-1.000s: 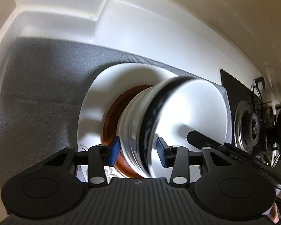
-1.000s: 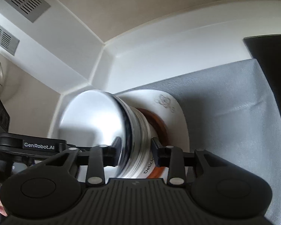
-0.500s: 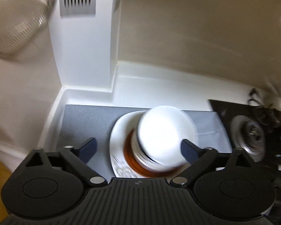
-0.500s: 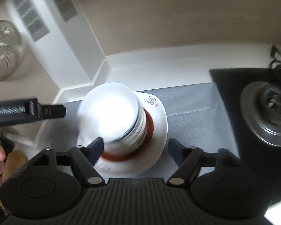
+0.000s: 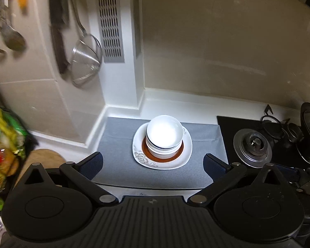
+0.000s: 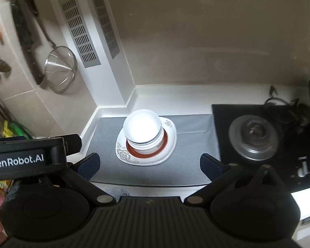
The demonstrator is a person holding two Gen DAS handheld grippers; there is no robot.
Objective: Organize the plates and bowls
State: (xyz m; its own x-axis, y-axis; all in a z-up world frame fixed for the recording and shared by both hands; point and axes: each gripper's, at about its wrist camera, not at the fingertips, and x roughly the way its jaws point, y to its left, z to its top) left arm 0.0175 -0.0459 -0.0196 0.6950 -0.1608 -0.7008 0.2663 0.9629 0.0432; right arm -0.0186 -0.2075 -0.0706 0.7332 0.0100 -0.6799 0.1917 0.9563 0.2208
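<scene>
1. "GenRobot.AI" in white letters on the black body of the left tool (image 6: 26, 161), readable at the left edge of the right wrist view. Some tiny print on the side of the lower bowl, too small to read.
2. Kitchen corner: white worktop (image 5: 175, 103) with a raised lip against a beige wall, grey mat (image 5: 117, 136) spread on it, black gas hob (image 5: 252, 144) with a round burner to the right. White column with slotted vents (image 5: 110, 22) far left, wire strainer (image 5: 85, 62) hanging on the tiled wall beside it. Blurry colourful packaging (image 5: 2, 155) at the near left.
3. Stack of white bowls (image 5: 164, 134) sitting mouth-up, axis upright, roughly mid-mat. Blue stripe on a lower bowl. Top bowl blown out by glare, so inside not readable.
4. Under the bowls a brown-rimmed saucer (image 5: 163, 158), and under that a squarish white plate (image 5: 184, 155) with a flower pattern on its near left corner, lying flat on the mat.
5. Left tool (image 5: 153, 162) spread wide, holding nothing, pulled up above and nearer than the stack.
6. Right tool (image 6: 149, 162) also spread wide, nothing between its blue pads (image 6: 88, 165), well apart from the dishes.
</scene>
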